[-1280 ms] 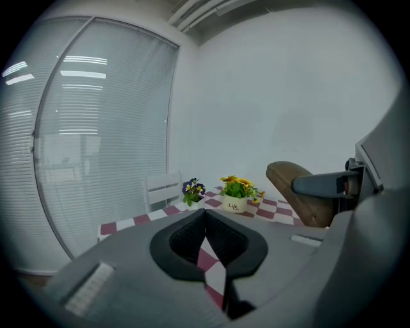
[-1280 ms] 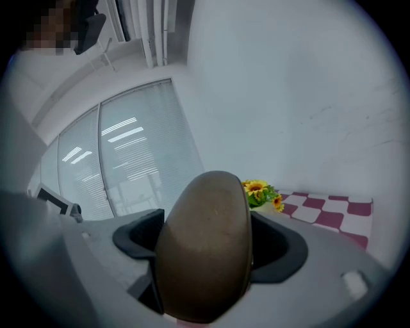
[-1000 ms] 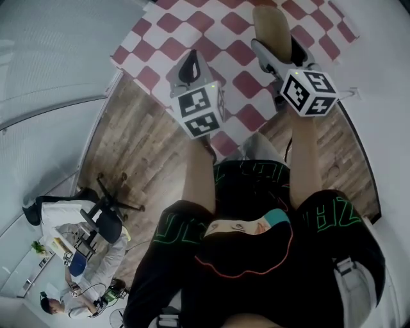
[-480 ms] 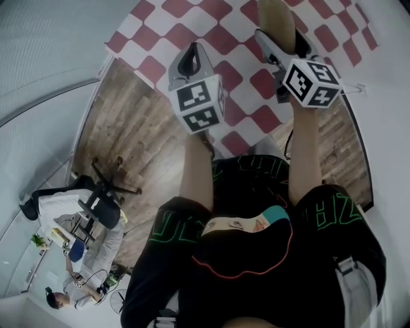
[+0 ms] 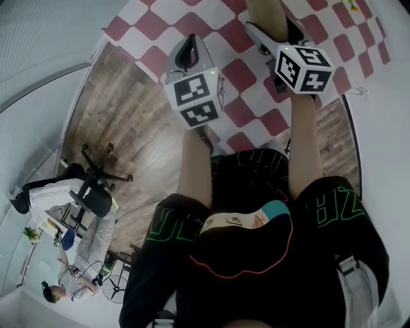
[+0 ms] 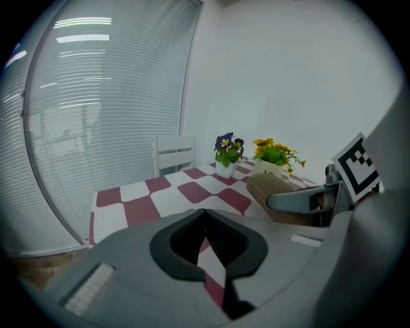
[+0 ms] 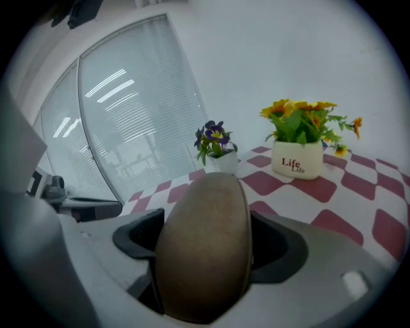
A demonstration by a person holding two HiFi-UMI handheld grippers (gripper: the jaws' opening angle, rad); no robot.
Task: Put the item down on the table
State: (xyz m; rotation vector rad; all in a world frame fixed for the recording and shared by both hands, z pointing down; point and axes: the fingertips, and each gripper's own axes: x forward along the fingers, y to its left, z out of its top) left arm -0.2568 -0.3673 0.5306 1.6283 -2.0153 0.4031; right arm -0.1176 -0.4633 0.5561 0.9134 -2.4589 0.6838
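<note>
A brown, rounded, loaf-like item [image 7: 205, 250] is clamped between the jaws of my right gripper [image 7: 205, 214]. In the head view the right gripper [image 5: 274, 31] holds the item [image 5: 266, 14] over the red-and-white checked table [image 5: 221, 29]. The item [image 6: 277, 192] also shows at the right of the left gripper view. My left gripper [image 6: 205, 214] is shut with nothing in it. In the head view the left gripper [image 5: 187, 46] hangs over the table's near left corner, beside the right one.
A white pot of yellow flowers [image 7: 296, 157] and a smaller pot of purple flowers [image 7: 216, 154] stand at the table's far side. A white chair [image 6: 174, 154] is behind the table. An office chair [image 5: 96, 192] and a seated person [image 5: 70, 262] are on the wooden floor at lower left.
Both grippers have moved forward, farther over the checked table, with the brown item still held in the right one. The left gripper stays shut.
</note>
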